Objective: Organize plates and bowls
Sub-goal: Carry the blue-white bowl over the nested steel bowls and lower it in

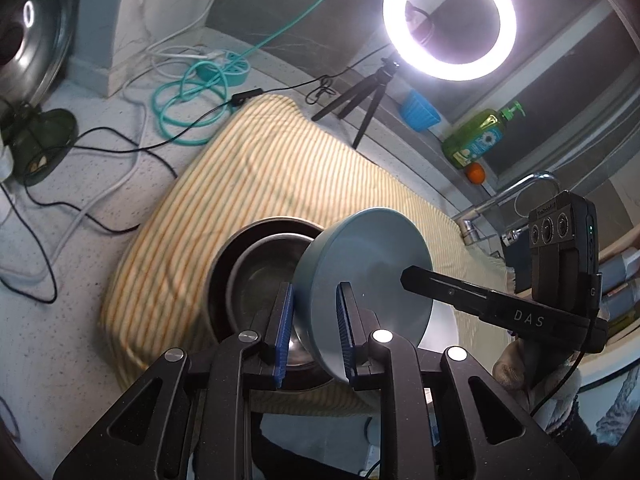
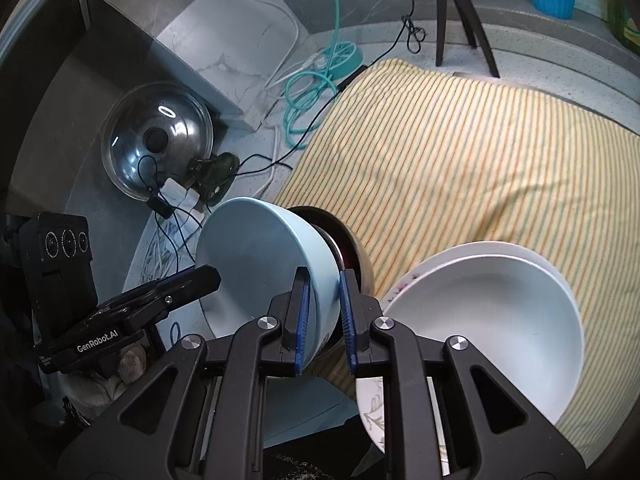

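- Blue bowl (image 2: pixel 260 256), tilted on edge, is clamped at its rim by both the left claw (image 1: pixel 314 334) and right claw (image 2: pixel 324 316).
- Behind it, steel bowls (image 1: pixel 256 272) sit nested on a striped cloth (image 1: pixel 256 168).

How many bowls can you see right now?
4, possibly more hidden. A blue bowl is held on edge by both grippers. Two nested metal bowls, outer and inner, sit behind it on the striped cloth. A white bowl rests on a floral plate.
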{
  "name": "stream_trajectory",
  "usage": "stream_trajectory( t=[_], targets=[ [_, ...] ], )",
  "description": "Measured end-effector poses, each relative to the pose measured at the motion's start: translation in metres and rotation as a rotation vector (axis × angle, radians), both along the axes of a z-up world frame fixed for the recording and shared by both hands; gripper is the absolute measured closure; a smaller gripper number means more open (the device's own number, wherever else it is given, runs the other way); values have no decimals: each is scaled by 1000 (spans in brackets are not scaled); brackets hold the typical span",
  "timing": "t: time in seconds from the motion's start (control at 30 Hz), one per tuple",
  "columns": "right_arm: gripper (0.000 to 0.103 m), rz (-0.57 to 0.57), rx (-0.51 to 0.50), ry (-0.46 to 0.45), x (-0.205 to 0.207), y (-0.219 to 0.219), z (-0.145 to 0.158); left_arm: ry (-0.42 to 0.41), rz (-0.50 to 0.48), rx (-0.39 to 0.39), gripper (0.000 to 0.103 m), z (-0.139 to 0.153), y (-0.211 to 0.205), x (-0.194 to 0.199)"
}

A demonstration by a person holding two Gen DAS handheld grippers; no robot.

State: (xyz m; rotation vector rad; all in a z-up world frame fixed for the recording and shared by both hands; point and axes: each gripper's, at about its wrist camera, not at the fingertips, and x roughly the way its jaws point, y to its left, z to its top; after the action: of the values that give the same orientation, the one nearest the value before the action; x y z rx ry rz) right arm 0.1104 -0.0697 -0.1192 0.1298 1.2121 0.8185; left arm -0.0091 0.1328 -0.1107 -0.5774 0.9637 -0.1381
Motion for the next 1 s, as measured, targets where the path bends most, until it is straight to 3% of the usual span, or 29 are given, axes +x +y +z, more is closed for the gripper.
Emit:
stream_trajectory(
  t=[0.57, 0.83, 0.87, 1.0],
  targets=[
    [88, 43, -60, 74, 3, 30, -37, 91, 22, -4, 84, -24, 18, 2],
    [87, 58, -97, 49, 3, 36, -40, 93, 27, 11, 84, -27, 20, 5],
    [83, 57, -99, 43, 3, 36, -39, 90, 28, 11, 84, -27, 21, 5],
    [49, 50, -59, 20, 2, 31, -30, 70, 34, 20, 84, -21, 23, 3]
  ],
)
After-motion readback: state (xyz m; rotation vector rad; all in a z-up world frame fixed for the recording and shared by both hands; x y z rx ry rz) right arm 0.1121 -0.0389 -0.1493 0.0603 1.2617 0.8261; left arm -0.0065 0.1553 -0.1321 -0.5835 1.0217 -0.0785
